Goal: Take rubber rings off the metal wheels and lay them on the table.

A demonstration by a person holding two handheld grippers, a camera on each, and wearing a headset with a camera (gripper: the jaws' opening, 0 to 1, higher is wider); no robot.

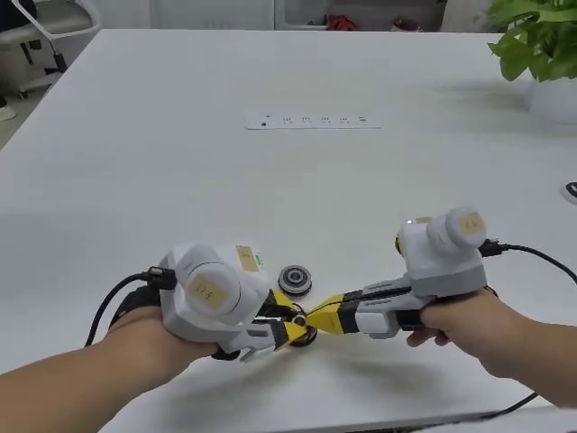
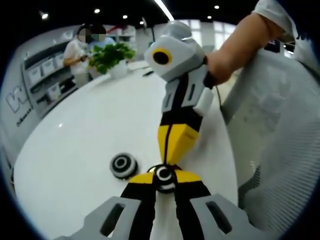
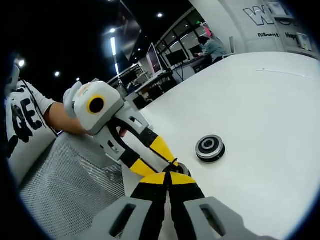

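Near the 6 o'clock edge of the white table (image 1: 180, 153), the two grippers meet tip to tip over one small wheel (image 1: 305, 337).

The left gripper (image 1: 290, 331) comes in from 8 o'clock and is clamped on that wheel. In the left gripper view its yellow-tipped jaws stand on either side of the wheel (image 2: 164, 178) and press on the dark rubber ring (image 2: 164, 188) around it, with the pale hub showing between them. The wheel sits low over the tabletop; I cannot tell whether it touches.

The right gripper (image 1: 314, 322) reaches in from 3 o'clock, held in the person's right hand (image 1: 464, 327). Its jaws are drawn together to a narrow point. In the left gripper view that point rests against the wheel's edge at 12 o'clock. Whether it has caught the ring cannot be told, as the spot is too small. In the right gripper view the wheel (image 3: 181, 169) lies just at 1 o'clock of this gripper's closed tips.

A second wheel (image 1: 295, 280) lies flat on the table just at 12 o'clock of the held one, close by but apart from both grippers. It has dark and pale bands around a bright hub (image 3: 210, 147).

Farther off at 12 o'clock a socket strip (image 1: 313, 121) is set in the tabletop. A potted plant (image 1: 536, 41) stands at 2 o'clock, near the far corner.
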